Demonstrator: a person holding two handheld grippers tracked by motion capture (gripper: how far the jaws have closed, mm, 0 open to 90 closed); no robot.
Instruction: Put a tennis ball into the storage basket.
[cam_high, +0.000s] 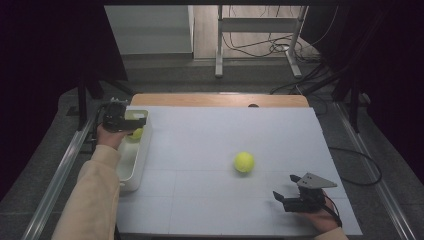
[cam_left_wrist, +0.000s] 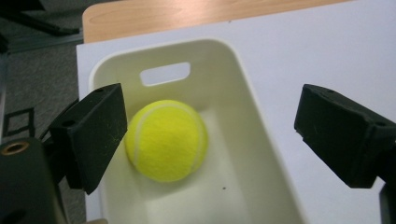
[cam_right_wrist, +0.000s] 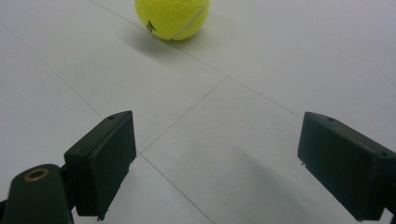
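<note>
A yellow tennis ball lies inside a white plastic bin with a handle slot at its far end. My left gripper hovers over that bin with its jaws wide apart, and the ball sits below them, free of both pads. In the high view the left gripper is above the bin at the table's left edge, with the ball under it. A second tennis ball rests on the white table. My right gripper stands open at the near right, this ball ahead of its empty jaws.
The white tabletop has a wooden strip along its far edge. Metal rails run along both sides of the table. Beyond it stand a metal frame and loose cables on the floor.
</note>
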